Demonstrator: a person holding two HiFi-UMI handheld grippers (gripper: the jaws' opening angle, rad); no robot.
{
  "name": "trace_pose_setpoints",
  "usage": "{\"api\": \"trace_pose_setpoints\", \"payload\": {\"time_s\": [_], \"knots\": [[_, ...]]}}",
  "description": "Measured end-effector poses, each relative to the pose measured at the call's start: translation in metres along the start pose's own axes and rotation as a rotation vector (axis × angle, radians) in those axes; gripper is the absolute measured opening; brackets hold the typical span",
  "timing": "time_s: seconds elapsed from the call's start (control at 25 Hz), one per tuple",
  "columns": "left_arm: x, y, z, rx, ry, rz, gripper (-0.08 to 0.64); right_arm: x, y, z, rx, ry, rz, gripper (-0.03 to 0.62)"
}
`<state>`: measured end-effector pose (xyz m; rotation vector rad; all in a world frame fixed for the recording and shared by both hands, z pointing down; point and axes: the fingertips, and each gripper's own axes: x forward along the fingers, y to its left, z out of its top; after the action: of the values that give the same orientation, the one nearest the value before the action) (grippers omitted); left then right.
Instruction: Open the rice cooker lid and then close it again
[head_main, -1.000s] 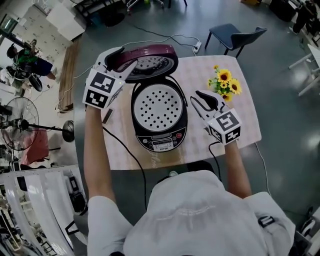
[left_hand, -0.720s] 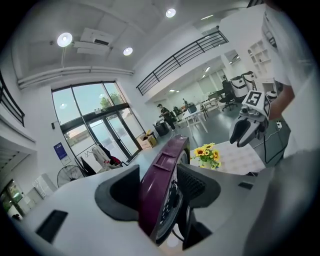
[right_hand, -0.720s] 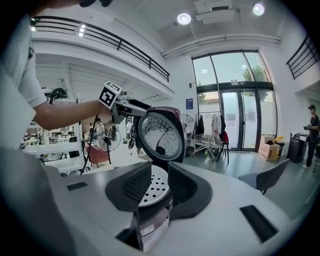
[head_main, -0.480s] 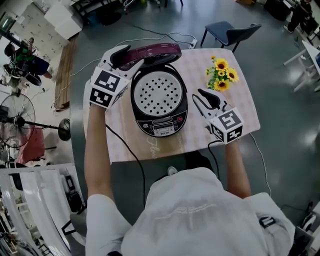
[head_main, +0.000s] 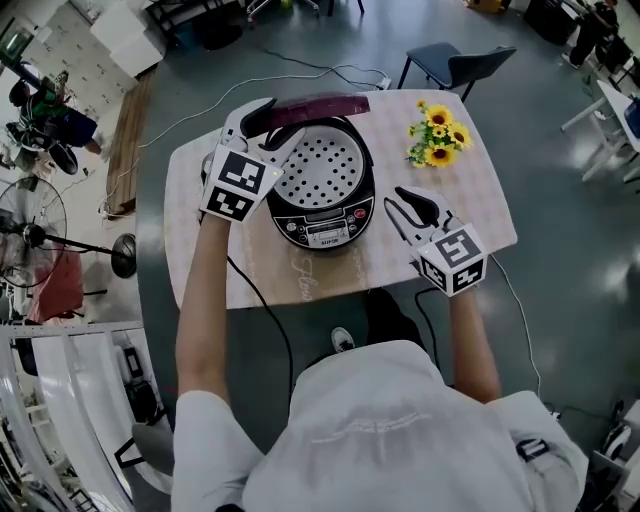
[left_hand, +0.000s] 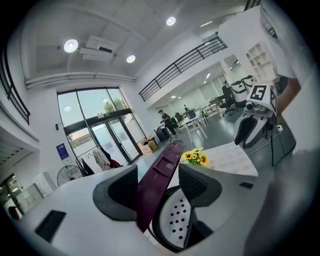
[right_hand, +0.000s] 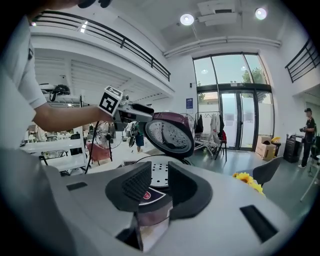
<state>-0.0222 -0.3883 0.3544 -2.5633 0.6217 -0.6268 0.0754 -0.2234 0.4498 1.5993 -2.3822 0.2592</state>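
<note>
While the rice cooker (head_main: 322, 205) sits at the middle of the table (head_main: 195, 265), its purple lid (head_main: 320, 104) stands raised almost upright over the far edge, so the opening half of the task looks done. The perforated tray (head_main: 325, 165) inside lies uncovered. The left gripper (head_main: 268, 125) reaches in at the lid's left end. Its jaws have just been opening and stand wide, and the lid's edge passes between them with a clear gap to one jaw, so I judge this a loose hold at most. The right gripper (head_main: 396, 203) hovers over the near right of the table, apart from the cooker, with its jaws narrowly parted and empty. Left to do: swing the lid down and shut it.
</note>
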Motion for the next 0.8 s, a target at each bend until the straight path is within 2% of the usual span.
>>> {"api": "trace_pose_setpoints", "payload": {"time_s": [0.32,0.8], "knots": [[-0.014,-0.034,-0.013,0.008,-0.008,-0.047,0.272,-0.017,0.012,-0.017,0.015,0.016,-0.004,0.118],[-0.027,-0.087,-0.044,-0.011,0.052,-0.175,0.271,-0.026,0.032,-0.035,0.020,0.033,0.014,0.118]]}}
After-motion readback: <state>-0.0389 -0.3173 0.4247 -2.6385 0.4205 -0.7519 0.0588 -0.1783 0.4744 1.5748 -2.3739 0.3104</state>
